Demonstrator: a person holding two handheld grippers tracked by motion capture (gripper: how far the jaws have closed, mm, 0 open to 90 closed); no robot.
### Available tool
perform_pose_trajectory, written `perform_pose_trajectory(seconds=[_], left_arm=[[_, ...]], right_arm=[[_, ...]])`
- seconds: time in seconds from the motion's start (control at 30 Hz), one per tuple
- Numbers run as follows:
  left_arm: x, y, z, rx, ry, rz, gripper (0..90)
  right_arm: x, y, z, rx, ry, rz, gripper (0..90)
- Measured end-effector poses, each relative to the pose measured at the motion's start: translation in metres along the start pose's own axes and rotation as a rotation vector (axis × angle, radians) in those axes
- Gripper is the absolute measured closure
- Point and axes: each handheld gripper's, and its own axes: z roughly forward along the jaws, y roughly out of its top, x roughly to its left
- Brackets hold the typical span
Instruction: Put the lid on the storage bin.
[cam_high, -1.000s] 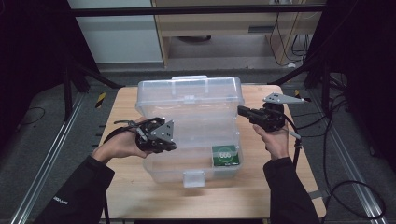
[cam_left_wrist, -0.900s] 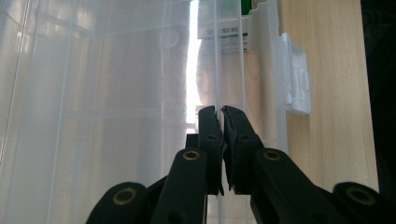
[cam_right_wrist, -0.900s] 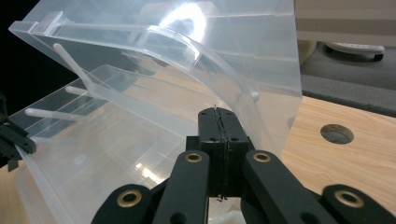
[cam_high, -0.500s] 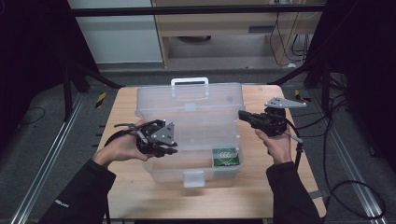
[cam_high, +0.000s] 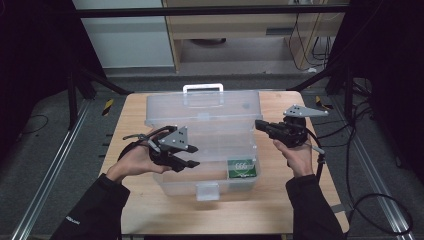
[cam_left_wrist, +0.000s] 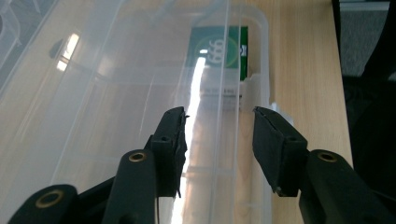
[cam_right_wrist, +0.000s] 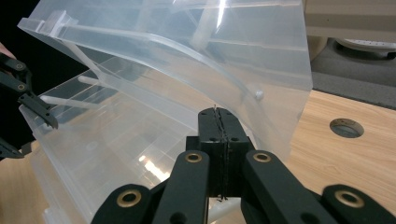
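A clear plastic box (cam_high: 175, 182) stands on the wooden table with its lid (cam_high: 210, 107) raised nearly upright, white handle (cam_high: 202, 88) on top. A green packet (cam_high: 242, 168) (cam_left_wrist: 219, 51) lies inside at the front right corner. My left gripper (cam_high: 195, 156) (cam_left_wrist: 217, 116) hovers over the box's left part. Its jaws have just been opening and stand apart, pressing on nothing. My right gripper (cam_high: 257, 123) (cam_right_wrist: 217, 112) is shut with its pads flat together, tips up against the lid's right end.
The box's front latch (cam_high: 207, 191) hangs over bare table (cam_high: 150, 210). A round hole (cam_right_wrist: 346, 127) is in the tabletop right of the box. Metal frame rails and cables run along both sides, and a cabinet stands behind.
The lid has swung further up, so its handle now shows on top. My left gripper's jaws went from shut to apart. Neither hand has shifted.
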Motion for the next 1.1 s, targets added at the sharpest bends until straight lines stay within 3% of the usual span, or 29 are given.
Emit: perform_pose_trajectory(seconds=[0.13, 0.3, 0.5, 0.7, 1.0, 1.1], left_arm=[[-0.003, -0.002, 0.001, -0.085, -0.008, -0.062, 52.0], [-0.008, -0.006, 0.004, -0.142, 0.008, -0.113, 50.9], [-0.013, -0.013, 0.003, -0.226, 0.04, -0.189, 51.2], [-0.015, -0.022, -0.001, -0.28, 0.106, -0.258, 54.6], [-0.017, -0.035, -0.012, -0.34, 0.202, -0.342, 72.4], [-0.018, -0.038, -0.014, -0.324, 0.22, -0.354, 79.8]], right_arm=[[0.0, -0.001, -0.001, 0.002, 0.004, -0.003, 90.0], [0.001, -0.002, -0.001, 0.008, 0.005, -0.009, 90.0], [0.001, -0.004, -0.002, 0.005, 0.006, -0.007, 90.0], [0.002, -0.005, -0.003, 0.005, 0.009, -0.008, 90.0], [0.003, -0.009, -0.005, -0.002, 0.013, -0.006, 90.0], [0.004, -0.01, -0.006, -0.001, 0.013, -0.011, 90.0]])
